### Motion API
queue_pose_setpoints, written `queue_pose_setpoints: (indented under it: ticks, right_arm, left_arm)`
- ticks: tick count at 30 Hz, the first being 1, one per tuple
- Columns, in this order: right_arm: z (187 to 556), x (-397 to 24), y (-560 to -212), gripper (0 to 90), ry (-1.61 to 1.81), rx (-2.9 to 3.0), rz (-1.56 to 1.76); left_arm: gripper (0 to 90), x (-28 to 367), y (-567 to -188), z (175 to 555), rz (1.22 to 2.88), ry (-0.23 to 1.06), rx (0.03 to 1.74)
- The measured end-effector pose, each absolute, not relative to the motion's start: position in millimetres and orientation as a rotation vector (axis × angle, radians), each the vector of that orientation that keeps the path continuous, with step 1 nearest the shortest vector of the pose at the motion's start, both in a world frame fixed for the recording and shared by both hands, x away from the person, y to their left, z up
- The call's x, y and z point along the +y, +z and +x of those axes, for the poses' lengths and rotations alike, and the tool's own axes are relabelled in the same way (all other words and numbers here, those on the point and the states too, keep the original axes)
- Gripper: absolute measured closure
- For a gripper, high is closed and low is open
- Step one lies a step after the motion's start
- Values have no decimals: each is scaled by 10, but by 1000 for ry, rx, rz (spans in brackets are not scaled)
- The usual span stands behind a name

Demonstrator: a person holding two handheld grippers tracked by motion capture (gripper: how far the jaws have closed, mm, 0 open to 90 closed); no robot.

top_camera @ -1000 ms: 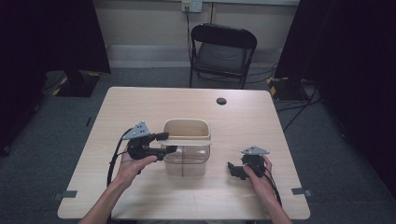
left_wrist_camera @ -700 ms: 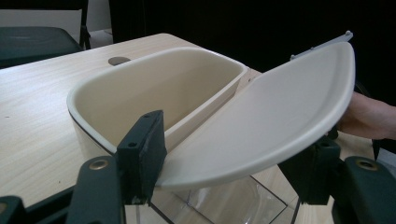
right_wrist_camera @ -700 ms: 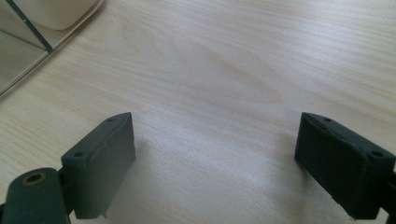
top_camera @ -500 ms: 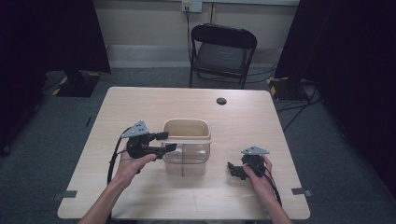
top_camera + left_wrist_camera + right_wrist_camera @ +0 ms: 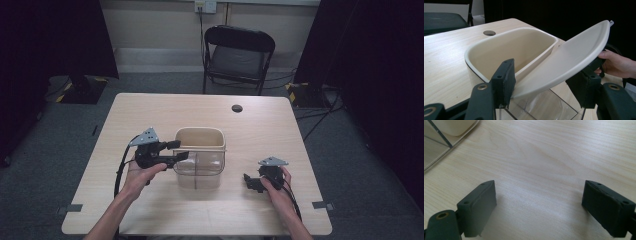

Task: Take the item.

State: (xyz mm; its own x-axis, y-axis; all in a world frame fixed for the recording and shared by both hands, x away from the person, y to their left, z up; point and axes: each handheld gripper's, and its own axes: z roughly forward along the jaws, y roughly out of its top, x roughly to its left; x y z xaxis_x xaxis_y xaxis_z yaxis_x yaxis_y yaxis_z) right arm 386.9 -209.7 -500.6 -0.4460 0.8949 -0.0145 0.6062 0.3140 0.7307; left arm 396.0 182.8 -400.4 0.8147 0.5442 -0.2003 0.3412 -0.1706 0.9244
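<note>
Comparing with a second ago: almost nothing has moved in the high view. Right gripper (image 5: 248,181) stays parked low on the table (image 5: 150,115) near the front edge, jaws spread wide, nothing between them. Left gripper (image 5: 177,150) is still at the left rim of the clear bin (image 5: 200,162), mid-table. Its jaws are apart, and the bin's beige swing lid (image 5: 574,57) sits tilted up between them; can't tell if either pad touches it. My read: lid is mid-swing and no grip has closed yet. Beyond that: cable hole (image 5: 237,108), then folding chair (image 5: 239,55).
</note>
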Motion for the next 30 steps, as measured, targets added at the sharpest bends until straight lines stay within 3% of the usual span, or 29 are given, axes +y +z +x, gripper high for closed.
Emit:
queue_pose_setpoints:
  ticks: [30]
  right_arm:
    - [3869, -2097, -5007, 116, 931, 2167, 1332]
  left_arm:
    - [448, 1844, -3988, 4011, 1774, 198, 696]
